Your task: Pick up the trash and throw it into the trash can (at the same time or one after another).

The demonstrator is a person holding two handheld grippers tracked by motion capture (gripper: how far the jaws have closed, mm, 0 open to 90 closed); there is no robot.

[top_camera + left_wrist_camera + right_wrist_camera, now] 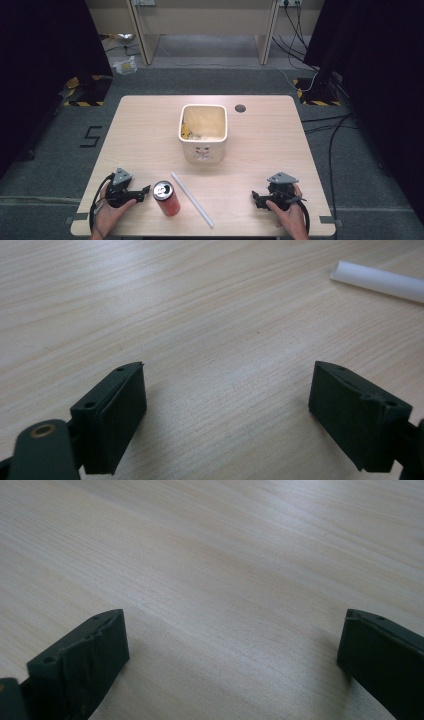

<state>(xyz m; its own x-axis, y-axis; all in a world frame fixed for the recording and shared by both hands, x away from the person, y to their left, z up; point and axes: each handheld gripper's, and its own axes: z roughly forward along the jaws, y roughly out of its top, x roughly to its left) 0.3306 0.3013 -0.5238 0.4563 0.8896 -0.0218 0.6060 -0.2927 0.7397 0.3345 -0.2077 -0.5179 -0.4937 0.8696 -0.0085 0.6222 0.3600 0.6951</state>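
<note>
My left gripper (pixel 146 189): near-left on desk (pixel 145 125), fingers (pixel 112 415) spread, nothing between. Red can (pixel 166 198): upright, just right of it. White tube (pixel 192 199): lying flat, right of can, angled. Cream bin (pixel 203 131): desk centre, farther off. My right gripper (pixel 255 196): near-right, fingers (pixel 85 660) spread, over bare wood.

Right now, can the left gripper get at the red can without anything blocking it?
Probably yes. The left gripper sits just beside the red can, jaws open and empty, with bare table between them. The white tube lies on the can's far side.
</note>
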